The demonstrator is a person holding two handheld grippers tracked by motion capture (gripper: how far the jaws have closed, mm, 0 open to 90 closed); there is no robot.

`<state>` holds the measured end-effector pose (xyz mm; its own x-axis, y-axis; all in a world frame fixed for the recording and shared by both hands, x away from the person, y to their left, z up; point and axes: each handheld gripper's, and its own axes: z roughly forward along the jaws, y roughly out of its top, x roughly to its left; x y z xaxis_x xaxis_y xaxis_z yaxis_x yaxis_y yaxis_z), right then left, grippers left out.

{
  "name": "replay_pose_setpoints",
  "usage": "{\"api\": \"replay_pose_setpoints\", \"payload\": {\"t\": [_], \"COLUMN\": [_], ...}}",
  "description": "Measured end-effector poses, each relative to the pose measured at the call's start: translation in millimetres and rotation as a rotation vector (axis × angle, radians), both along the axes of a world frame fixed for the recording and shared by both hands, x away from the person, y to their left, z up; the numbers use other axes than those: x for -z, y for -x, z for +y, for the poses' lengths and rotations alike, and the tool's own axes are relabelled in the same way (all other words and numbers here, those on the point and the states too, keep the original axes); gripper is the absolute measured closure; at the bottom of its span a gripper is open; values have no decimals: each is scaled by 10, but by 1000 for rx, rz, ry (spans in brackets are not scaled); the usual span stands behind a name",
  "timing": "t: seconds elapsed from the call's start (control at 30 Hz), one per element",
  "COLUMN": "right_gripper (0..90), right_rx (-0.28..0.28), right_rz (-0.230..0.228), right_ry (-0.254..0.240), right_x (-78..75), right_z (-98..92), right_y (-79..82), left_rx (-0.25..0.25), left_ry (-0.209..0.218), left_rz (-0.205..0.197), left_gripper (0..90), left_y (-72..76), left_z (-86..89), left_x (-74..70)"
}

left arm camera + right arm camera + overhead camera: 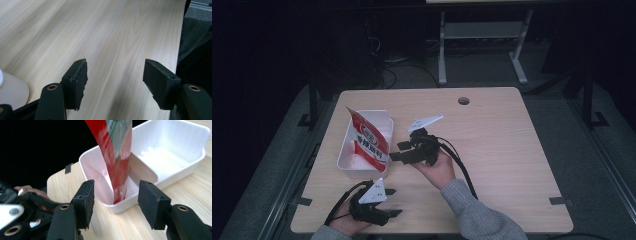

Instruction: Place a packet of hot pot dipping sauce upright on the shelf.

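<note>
A red snack bag [368, 140] stands upright and leaning in a white plastic tray [379, 114] on the left of the wooden table [502, 145]. My right gripper [398, 151] hovers just right of the tray, jaws pointing at it. In the right gripper view the jaws [115, 200] stand open a short way from the bag [117, 150] and the tray's [195, 127] near corner, touching neither. My left gripper [393, 202] rests near the table's front edge. Its jaws [115, 77] are open over bare wood.
A cable hole [463, 100] sits at the table's far middle. The table's edge [178, 50] runs close beside the left gripper's jaw. A desk frame [482, 35] and cables stand on the dark floor beyond the table. The wood right of the grippers is bare.
</note>
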<state>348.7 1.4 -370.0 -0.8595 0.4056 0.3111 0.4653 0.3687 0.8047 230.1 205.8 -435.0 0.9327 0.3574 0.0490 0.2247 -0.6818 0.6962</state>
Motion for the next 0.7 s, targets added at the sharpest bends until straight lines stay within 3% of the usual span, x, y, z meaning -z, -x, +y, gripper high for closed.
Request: {"api": "replay_pose_setpoints", "payload": {"t": [0.7], "right_gripper": [449], "right_rx": [47], "right_rz": [25], "right_ry": [22], "right_x": [61], "right_z": [-623], "right_y": [98], "left_rx": [8], "left_ry": [-2], "left_rz": [3], "left_gripper": [347], "left_y": [-24], "left_z": [-92], "left_x": [9]}}
